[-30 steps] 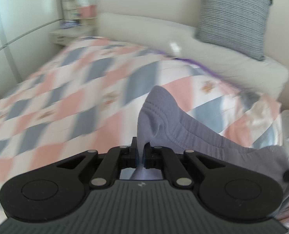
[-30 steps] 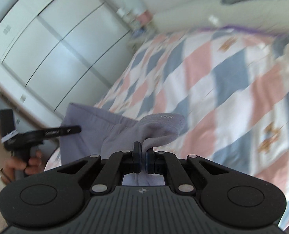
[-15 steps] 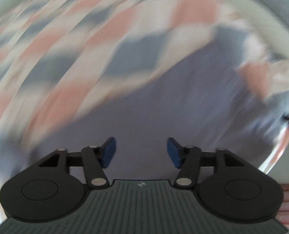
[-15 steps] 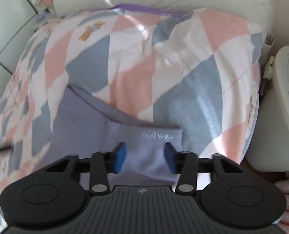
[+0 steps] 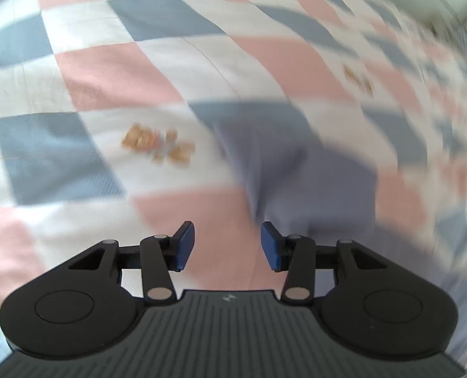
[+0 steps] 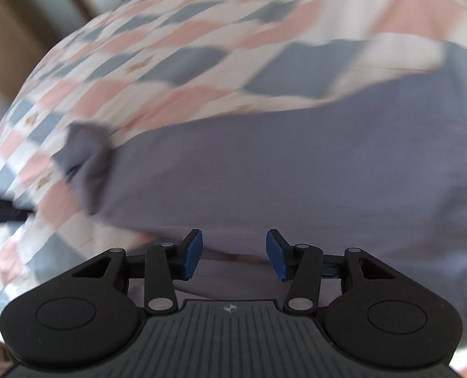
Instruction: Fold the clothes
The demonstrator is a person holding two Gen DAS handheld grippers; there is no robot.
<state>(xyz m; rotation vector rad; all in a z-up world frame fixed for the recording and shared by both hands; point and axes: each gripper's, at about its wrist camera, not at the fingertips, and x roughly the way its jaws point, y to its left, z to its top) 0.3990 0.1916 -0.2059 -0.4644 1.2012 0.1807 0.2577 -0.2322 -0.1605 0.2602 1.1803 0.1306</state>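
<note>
While both views are smeared by motion blur, the main facts read clearly enough. A lavender-grey garment point(image 6: 296, 170) lies spread on a quilt point(image 6: 176, 37) checked in pink, grey-blue and white, and everything else can be placed from that garment. The right gripper point(image 6: 234, 253) hovers at the garment's near edge with its blue-padded fingers point(image 6: 191, 253) spread wide and nothing between them; the cloth fills the view just beyond the pads. At the garment's far left end a narrower part point(image 6: 85, 154) looks rumpled and turned over on itself, though blur hides the exact fold. A dark object point(image 6: 0, 211) enters at the left edge of that view, beside the rumpled end; what it is cannot be told.

From the other camera, the left gripper point(image 5: 228, 245) is likewise wide apart and empty, hanging over a pink square of quilt point(image 5: 107, 72) just left of the garment point(image 5: 299, 170). A small teddy-bear print point(image 5: 157, 146) sits on the quilt left of the garment's edge.
</note>
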